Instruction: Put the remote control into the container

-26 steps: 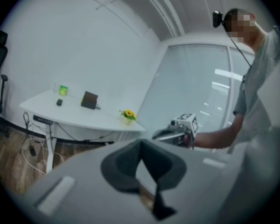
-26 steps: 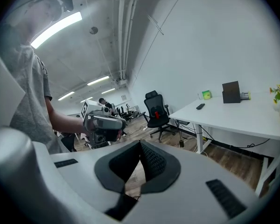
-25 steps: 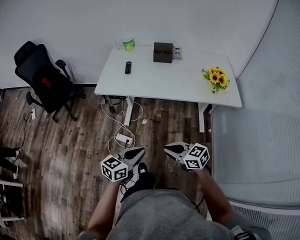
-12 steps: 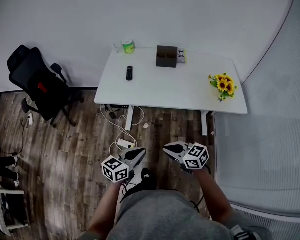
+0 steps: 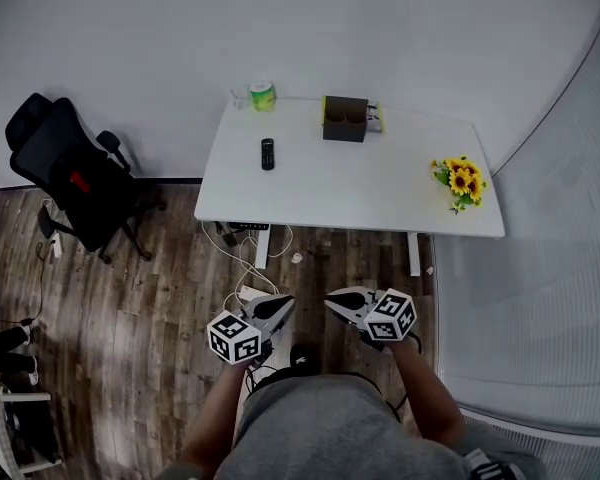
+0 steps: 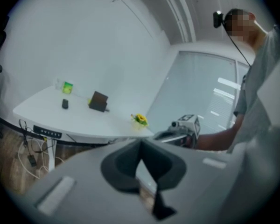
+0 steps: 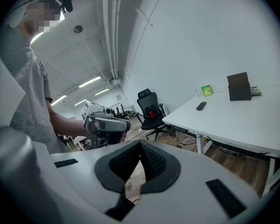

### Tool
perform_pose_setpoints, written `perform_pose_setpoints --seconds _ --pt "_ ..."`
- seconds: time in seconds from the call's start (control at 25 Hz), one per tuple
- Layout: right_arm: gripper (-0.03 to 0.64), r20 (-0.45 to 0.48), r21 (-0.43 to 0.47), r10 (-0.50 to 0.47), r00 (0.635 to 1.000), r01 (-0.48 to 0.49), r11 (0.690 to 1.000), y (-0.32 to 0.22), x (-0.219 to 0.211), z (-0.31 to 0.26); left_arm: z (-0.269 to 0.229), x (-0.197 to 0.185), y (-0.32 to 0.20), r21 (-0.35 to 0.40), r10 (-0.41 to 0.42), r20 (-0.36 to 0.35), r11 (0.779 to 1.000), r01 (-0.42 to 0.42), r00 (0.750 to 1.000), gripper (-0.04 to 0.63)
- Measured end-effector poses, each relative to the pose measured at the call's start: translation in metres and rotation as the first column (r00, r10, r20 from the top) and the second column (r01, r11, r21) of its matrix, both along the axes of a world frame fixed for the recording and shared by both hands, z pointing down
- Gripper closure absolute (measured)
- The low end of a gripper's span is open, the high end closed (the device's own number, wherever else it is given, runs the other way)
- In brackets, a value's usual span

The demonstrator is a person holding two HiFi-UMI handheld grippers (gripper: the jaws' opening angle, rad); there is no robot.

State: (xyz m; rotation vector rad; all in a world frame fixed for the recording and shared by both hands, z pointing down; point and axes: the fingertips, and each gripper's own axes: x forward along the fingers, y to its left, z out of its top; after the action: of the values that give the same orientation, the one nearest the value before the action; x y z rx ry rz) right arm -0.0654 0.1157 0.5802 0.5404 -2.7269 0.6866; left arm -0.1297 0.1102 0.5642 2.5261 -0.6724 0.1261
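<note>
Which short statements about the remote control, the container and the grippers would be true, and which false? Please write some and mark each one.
1. The remote control lies on the table, outside the container. True.
2. The left gripper holds the remote control. False: its jaws are shut on nothing, well short of the table.
3. The sunflowers stand inside the container. False: they stand apart from it, at the table's right end in the head view.
4. A black office chair stands left of the table in the head view. True.

Left gripper [image 6: 140, 146] jaws together, empty. Tabletop [image 6: 46, 115] ahead: remote [image 6: 65, 104] left of container [image 6: 98, 101], apart; flowers [image 6: 140, 119] right.
</note>
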Motion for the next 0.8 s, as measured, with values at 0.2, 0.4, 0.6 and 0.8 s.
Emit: perform_pose_setpoints --seconds 0.2,0.4,0.6,0.8 --pt "0.600 0.002 0.012 0.015 1.000 -0.015 1.000 -0.019 -0.017 -0.004 -0.001 -0.018 -0.022 0.007 0.010 -0.005 1.000 -0.010 1.000 0.600" --pt "0.600 -0.009 0.015 0.022 1.000 -0.022 1.000 -0.029 -0.026 -0.005 -0.004 -0.028 -0.033 0.013 0.022 -0.008 1.000 -0.022 1.000 0.600" --pt "0.600 -0.012 0.017 0.029 0.999 -0.029 0.999 -0.035 -0.034 -0.002 -0.003 -0.040 -0.038 0.018 0.027 -0.003 0.999 -0.027 1.000 0.600" --pt "0.600 -0.018 0.011 0.020 1.000 -0.020 1.000 -0.039 -0.039 0.001 -0.003 -0.049 -0.044 0.019 0.015 0.003 1.000 -0.015 1.000 0.600"
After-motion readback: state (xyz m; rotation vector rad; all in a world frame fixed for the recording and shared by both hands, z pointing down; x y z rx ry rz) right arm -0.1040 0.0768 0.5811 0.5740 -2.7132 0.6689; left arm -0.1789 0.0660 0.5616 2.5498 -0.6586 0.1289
